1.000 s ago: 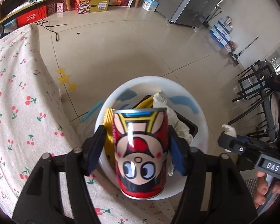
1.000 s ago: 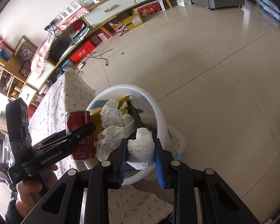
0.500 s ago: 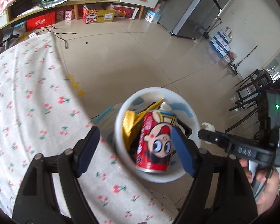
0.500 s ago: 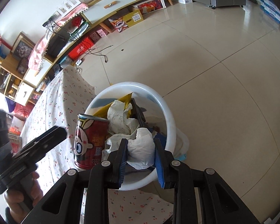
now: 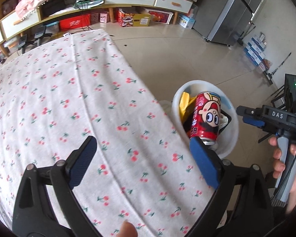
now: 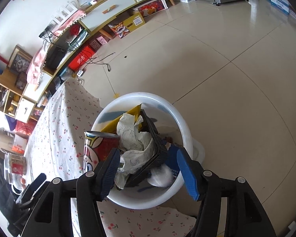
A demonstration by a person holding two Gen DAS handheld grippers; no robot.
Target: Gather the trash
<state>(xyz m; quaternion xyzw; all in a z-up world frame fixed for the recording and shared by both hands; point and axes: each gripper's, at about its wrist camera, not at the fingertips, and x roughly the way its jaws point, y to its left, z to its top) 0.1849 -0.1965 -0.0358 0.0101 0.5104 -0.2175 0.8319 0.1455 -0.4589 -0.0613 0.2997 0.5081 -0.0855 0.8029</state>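
Observation:
A white round bin (image 5: 233,134) stands on the floor beside the table; it also shows in the right wrist view (image 6: 184,126). In it lie a red cartoon can (image 5: 206,121) (image 6: 97,145), crumpled paper (image 6: 134,136), a yellow wrapper (image 5: 184,102), a black tray (image 6: 155,150) and a white tissue wad (image 6: 160,175). My left gripper (image 5: 143,163) is open and empty over the cherry-print tablecloth (image 5: 69,98), left of the bin. My right gripper (image 6: 148,172) is open and empty just above the bin's near rim.
The tablecloth edge hangs beside the bin (image 6: 63,122). A clear container with a red label (image 6: 15,165) sits on the table at the left. Tiled floor (image 6: 227,79) lies beyond the bin. Shelves and boxes (image 5: 132,17) line the far wall. A fridge (image 5: 234,13) stands at the back right.
My left gripper let go of the can into the bin and drew back over the table. My right gripper opened and the white tissue wad dropped into the bin.

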